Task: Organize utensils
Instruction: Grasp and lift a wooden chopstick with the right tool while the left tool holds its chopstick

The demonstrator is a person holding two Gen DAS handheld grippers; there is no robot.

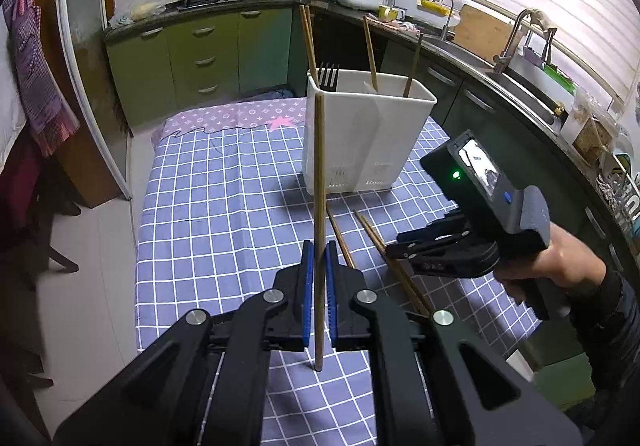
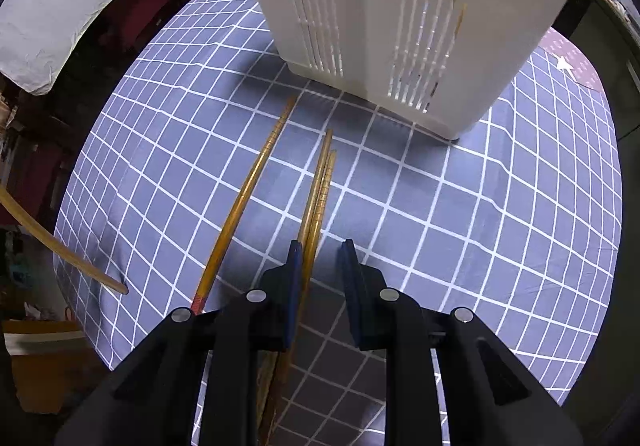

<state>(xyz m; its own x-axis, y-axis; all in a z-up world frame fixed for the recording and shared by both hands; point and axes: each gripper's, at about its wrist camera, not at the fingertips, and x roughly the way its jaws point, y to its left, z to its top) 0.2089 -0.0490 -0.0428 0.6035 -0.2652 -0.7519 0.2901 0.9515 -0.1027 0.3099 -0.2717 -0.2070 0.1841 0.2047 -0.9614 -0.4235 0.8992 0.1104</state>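
Observation:
My left gripper (image 1: 319, 258) is shut on a wooden chopstick (image 1: 319, 174) and holds it upright above the table, in front of the white utensil holder (image 1: 360, 134). The holder contains several chopsticks and a black fork (image 1: 329, 75). My right gripper (image 2: 320, 258) is open, low over the checked cloth, its jaws around a pair of chopsticks (image 2: 320, 186) lying on the table. A third chopstick (image 2: 248, 190) lies to their left. In the left wrist view the right gripper (image 1: 394, 244) sits over the lying chopsticks (image 1: 372, 236). The held chopstick shows at the left edge of the right wrist view (image 2: 60, 250).
The table has a blue checked cloth (image 1: 224, 206) with a pink patterned cloth (image 1: 224, 116) at its far end. The holder (image 2: 400, 6) stands close ahead of the right gripper. Green kitchen cabinets (image 1: 200, 54), a stove with pans and a sink (image 1: 520, 82) lie beyond.

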